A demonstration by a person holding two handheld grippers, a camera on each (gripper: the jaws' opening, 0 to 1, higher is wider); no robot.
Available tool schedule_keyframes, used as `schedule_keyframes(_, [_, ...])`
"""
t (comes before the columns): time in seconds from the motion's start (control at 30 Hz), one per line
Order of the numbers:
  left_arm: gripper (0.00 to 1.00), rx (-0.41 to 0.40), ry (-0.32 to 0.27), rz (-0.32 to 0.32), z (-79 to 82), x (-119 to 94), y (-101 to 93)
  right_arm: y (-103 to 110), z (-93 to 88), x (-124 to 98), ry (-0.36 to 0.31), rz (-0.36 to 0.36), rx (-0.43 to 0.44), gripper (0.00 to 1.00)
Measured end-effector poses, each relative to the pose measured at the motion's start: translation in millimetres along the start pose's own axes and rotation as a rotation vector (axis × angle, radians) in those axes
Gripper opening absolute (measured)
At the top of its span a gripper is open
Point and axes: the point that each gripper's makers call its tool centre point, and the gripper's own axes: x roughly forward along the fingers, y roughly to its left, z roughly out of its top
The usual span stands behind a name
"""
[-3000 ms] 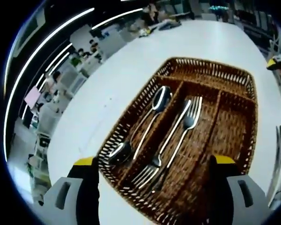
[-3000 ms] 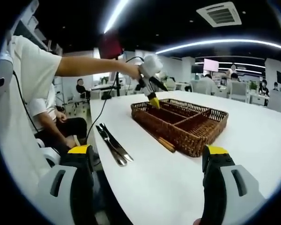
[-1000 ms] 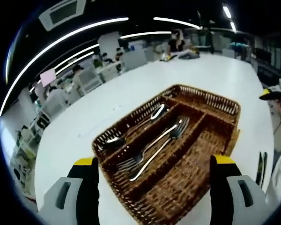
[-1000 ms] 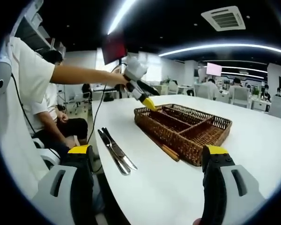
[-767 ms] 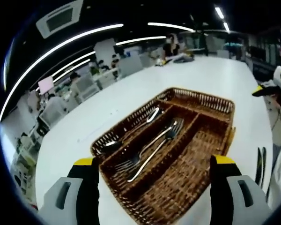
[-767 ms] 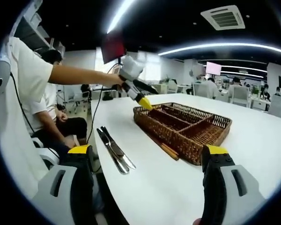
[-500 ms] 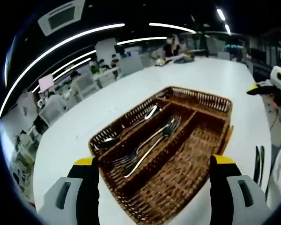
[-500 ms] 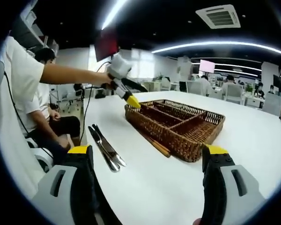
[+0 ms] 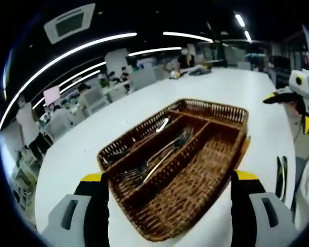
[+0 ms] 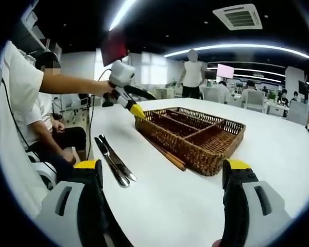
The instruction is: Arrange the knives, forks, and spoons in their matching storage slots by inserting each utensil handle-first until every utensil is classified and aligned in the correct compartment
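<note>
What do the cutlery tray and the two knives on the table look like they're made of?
The cutlery tray looks like brown woven wicker or rattan: the weave shows along its walls and floor, matte. The knives look like polished metal, probably stainless steel, judging by their grey shine. The table is smooth white.

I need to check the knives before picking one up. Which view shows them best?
The right gripper view: both knives lie whole on the table, beside the basket. The left gripper view has them small, at its right edge.
</note>
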Motion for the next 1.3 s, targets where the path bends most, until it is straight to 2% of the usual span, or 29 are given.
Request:
schedule_keyframes(0.2, [1.0,-0.007,-0.005,0.006,-0.4,-1,8.5,-1,-0.1,1,0.002,-0.003,0.0,1.0])
schedule_keyframes(0.3, [1.0,-0.017,-0.051,0.025,4.2,-6,13.3,-4,3.1,0,-0.002,-0.008,-0.009,1.0])
schedule_keyframes(0.57, [1.0,-0.029,-0.081,0.033,3.6,-10,18.9,-9,4.1,-1,-0.012,-0.02,0.002,1.0])
schedule_keyframes(0.7, [1.0,-0.062,-0.104,0.039,3.7,-17,16.8,-9,7.6,-1,-0.022,-0.02,0.001,1.0])
schedule_keyframes(0.8, [1.0,-0.131,-0.132,0.042,3.8,-22,21.3,-10,9.0,0,-0.025,-0.023,-0.003,1.0])
schedule_keyframes(0.93, [1.0,-0.097,-0.151,0.068,4.4,-29,25.1,-9,9.9,2,-0.03,-0.017,0.007,1.0])
schedule_keyframes(1.3, [1.0,-0.099,-0.171,0.063,-1.7,-41,9.2,-10,13.3,7,-0.031,-0.014,0.019,1.0])
